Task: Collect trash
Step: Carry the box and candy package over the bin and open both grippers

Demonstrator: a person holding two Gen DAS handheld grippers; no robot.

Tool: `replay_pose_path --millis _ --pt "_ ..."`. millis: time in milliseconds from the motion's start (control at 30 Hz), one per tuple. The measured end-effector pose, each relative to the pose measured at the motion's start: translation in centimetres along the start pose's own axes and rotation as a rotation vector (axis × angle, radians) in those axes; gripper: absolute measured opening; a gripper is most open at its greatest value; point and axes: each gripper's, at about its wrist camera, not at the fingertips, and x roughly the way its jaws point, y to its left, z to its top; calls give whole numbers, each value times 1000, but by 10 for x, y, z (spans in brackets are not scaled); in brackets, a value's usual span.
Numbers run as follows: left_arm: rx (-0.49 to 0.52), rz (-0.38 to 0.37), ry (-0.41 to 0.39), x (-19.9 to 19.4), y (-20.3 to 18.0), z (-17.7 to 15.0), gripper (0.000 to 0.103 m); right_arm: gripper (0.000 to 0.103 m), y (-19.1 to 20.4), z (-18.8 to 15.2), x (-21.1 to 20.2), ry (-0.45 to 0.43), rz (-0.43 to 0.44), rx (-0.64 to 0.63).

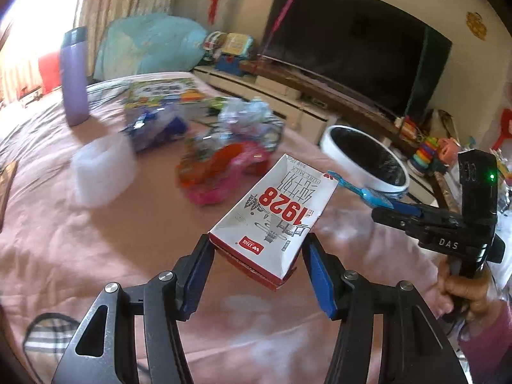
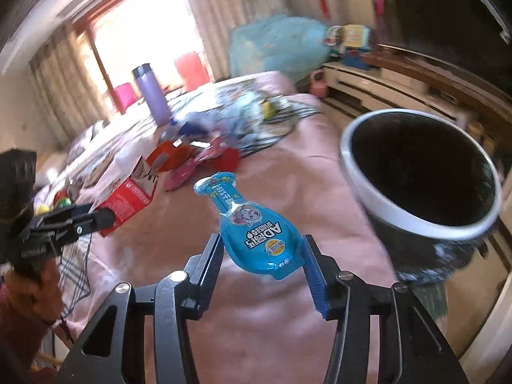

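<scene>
Milk carton (image 1: 272, 220) clamped between left tool (image 1: 259, 265) pads (image 1: 321, 280)

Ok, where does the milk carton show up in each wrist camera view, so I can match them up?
Left wrist view: the milk carton sits lower centre, clamped in the left gripper.
Right wrist view: the same carton is at left, its red side showing, in that gripper.
Shared landmark: the white-rimmed trash bin, right of the carton in both.
</scene>
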Motion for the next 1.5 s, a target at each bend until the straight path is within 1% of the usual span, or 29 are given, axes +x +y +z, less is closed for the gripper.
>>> replay_pose_path --millis 233,600,867,1000,1300,1500 --pt "20 -52 23 18 -28 9 56 50 -20 -6 -24 -40 -21 45" --pt "56 -66 16 49 -62 35 55 50 -61 2 -53 -114 -79 99" --pt "83 -72 20 76 -89 58 55 50 -87 15 -63 -144 -132 118" --pt "98 -69 37 94 -100 70 55 50 -99 20 -65 -158 -156 136" --pt "127 -61 46 127 -122 96 55 50 -125 31 -61 -150 -193 161" --pt "133 -52 58 147 -132 108 55 50 -139 38 -52 -124 -205 163"
